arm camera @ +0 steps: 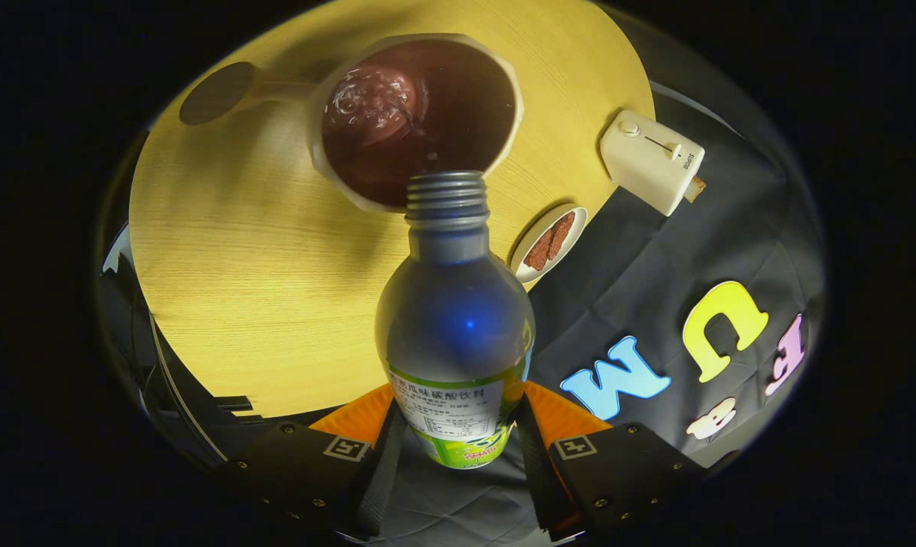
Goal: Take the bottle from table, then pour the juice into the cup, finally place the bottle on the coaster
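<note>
Pale wood-grain tabletop (222,251) is lying under the whole scene, running out to a black cloth wall beyond. Tipped forward over it, the clear plastic bottle (455,319) with a green and white label and an uncapped threaded neck is hanging with its mouth right at the near rim of the white cup (416,121), which is already holding dark red juice with foam on top. Little liquid is showing inside the bottle, so the pouring looks close to done. A dark round coaster (219,93) is sitting just beside the cup, on its far side. Off to the other side, a small white dish (549,241) with brown pieces and a cream toaster (650,161) are resting near the tabletop's edge.

Trouble could be coming from the mouth sitting so near the rim: a slight pull back while tilted would likely be dripping juice onto the wood, and a nudge forward could be knocking the full cup.

The gripper (458,437) is closing on the bottle's labelled lower body, both fingers pressing its sides and carrying it clear of the tabletop.
</note>
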`<state>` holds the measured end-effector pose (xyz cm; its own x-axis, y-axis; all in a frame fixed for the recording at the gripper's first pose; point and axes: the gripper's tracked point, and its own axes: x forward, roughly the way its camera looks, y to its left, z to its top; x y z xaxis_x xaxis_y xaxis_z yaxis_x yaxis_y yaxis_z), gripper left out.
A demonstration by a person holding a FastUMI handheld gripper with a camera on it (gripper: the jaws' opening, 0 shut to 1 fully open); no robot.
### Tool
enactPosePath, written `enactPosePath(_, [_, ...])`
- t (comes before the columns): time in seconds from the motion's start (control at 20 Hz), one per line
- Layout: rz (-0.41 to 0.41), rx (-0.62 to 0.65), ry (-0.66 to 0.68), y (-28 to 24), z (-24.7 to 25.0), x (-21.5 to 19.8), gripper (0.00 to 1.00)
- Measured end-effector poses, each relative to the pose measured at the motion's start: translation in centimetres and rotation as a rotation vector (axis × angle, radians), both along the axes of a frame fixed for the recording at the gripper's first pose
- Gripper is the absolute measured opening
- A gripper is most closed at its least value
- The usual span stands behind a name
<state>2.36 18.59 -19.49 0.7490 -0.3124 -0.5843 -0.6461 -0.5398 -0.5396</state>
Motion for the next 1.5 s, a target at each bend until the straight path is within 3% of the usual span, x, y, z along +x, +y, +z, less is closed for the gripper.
enactPosePath(0.2, [-0.014, 0.027, 0.034, -0.1, -0.7, -0.2, 0.73])
enactPosePath(0.6, [-0.087, 0.222, 0.087, -0.6, -3.1, -1.1, 0.73])
enactPosePath(0.85, [-0.208, 0.457, 0.149, -0.4, -4.9, -2.4, 0.73])
enactPosePath(1.5, [-0.507, 0.915, 0.225, -1.9, -6.5, -4.2, 0.74])
